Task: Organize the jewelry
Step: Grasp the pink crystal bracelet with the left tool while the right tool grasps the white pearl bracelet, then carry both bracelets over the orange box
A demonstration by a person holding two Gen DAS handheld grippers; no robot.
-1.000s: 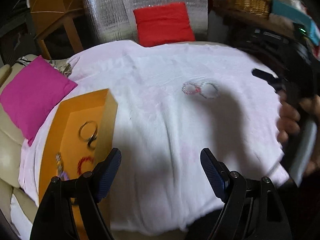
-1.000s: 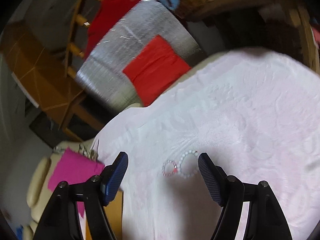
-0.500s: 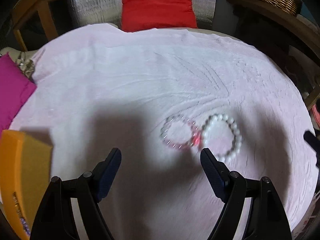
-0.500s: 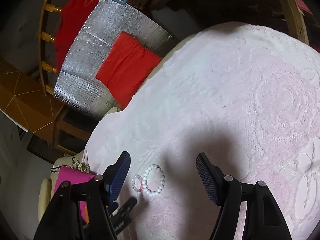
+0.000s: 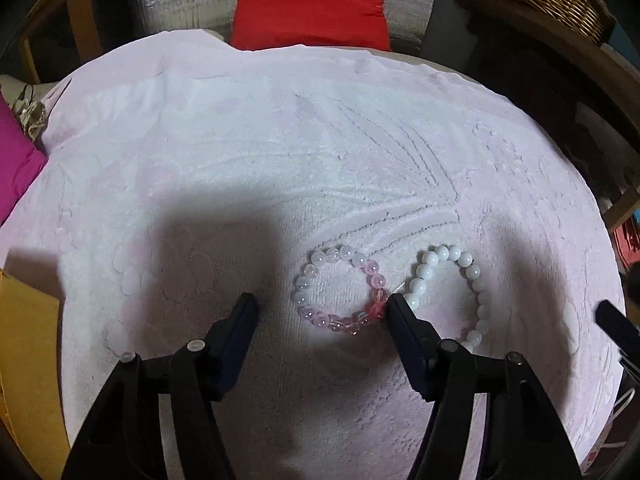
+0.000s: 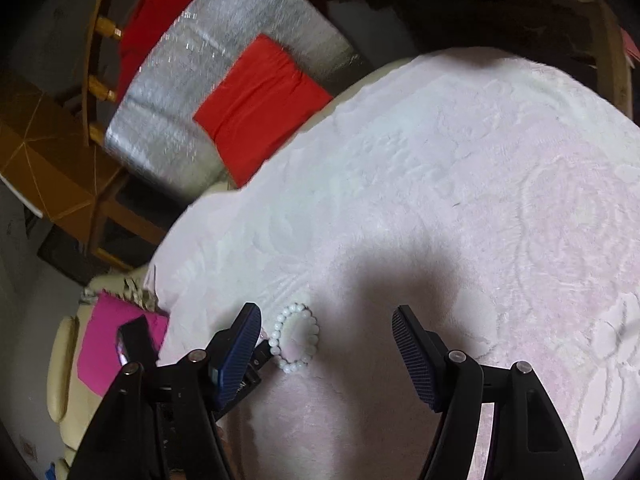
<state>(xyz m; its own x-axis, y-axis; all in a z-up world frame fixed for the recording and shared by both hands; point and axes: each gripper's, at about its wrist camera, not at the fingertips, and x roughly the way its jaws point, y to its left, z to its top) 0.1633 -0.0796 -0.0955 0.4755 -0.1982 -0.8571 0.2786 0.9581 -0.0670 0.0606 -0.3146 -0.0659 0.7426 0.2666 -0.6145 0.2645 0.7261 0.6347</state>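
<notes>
1. The left gripper (image 5: 320, 308) is spread wide, holding nothing, low over a pale pink towel (image 5: 280, 152) with a raised pattern.
2. The pink bead bracelet (image 5: 340, 292) lies flat on the towel between the two fingers. It sits nearer the right-hand finger, whose tip meets the ring at its darker pink charm (actual contact or mere overlap is hard to call).
3. The left-hand finger tip stands apart from the pink beads, with bare towel between them.
4. A white bead bracelet (image 5: 452, 292) lies just beside the pink one, outside the gap; the right-hand finger covers part of its near arc.
5. The right gripper (image 6: 326, 328) is also released and wide, grasping nothing, over the same towel (image 6: 480, 200).
6. In the right wrist view the white bead bracelet (image 6: 295, 338) lies just inside its left-hand finger, close to the blue pad; the rest of the gap shows only shaded towel.
7. The black tip of the left gripper (image 6: 256, 354) shows behind that finger, touching the white ring's edge.
8. An orange box (image 5: 28, 360) sits at the towel's left edge; a red cushion (image 5: 308, 4) and a magenta cushion (image 5: 16, 164) lie beyond the towel.
</notes>
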